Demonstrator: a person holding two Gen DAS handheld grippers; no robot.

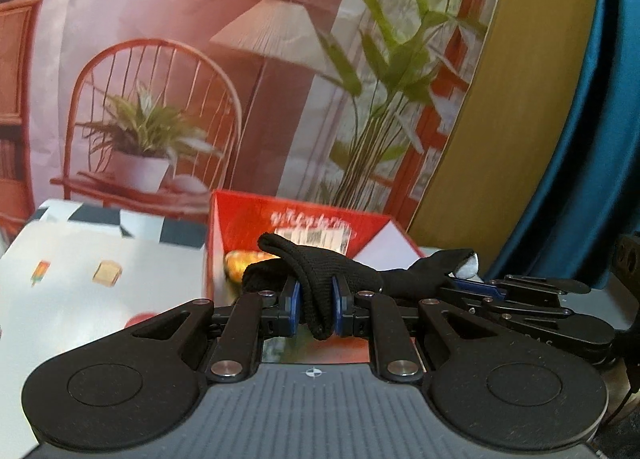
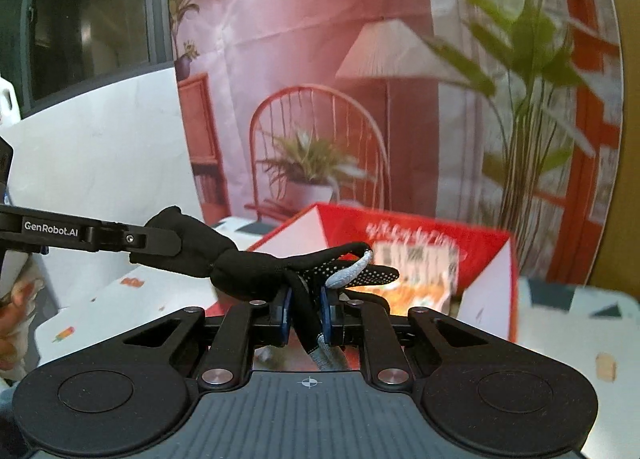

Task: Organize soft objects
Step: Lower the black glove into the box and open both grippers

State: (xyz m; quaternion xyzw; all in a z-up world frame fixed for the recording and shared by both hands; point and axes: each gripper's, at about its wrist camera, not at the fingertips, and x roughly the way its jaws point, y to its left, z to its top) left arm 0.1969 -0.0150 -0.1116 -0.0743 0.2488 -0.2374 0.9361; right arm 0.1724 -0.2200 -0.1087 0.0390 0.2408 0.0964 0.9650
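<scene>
One red box (image 1: 296,219) behind, open, on one patterned table (image 1: 80,279). Two grippers side by side, tilted slightly down: left gripper (image 1: 316,303) and right gripper (image 2: 306,313) each clamped on one black glove (image 2: 256,263), stretched between, above the table.

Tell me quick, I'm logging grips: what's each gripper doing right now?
Left gripper: closed on the black glove.
Right gripper: closed on the same glove's other end.
</scene>
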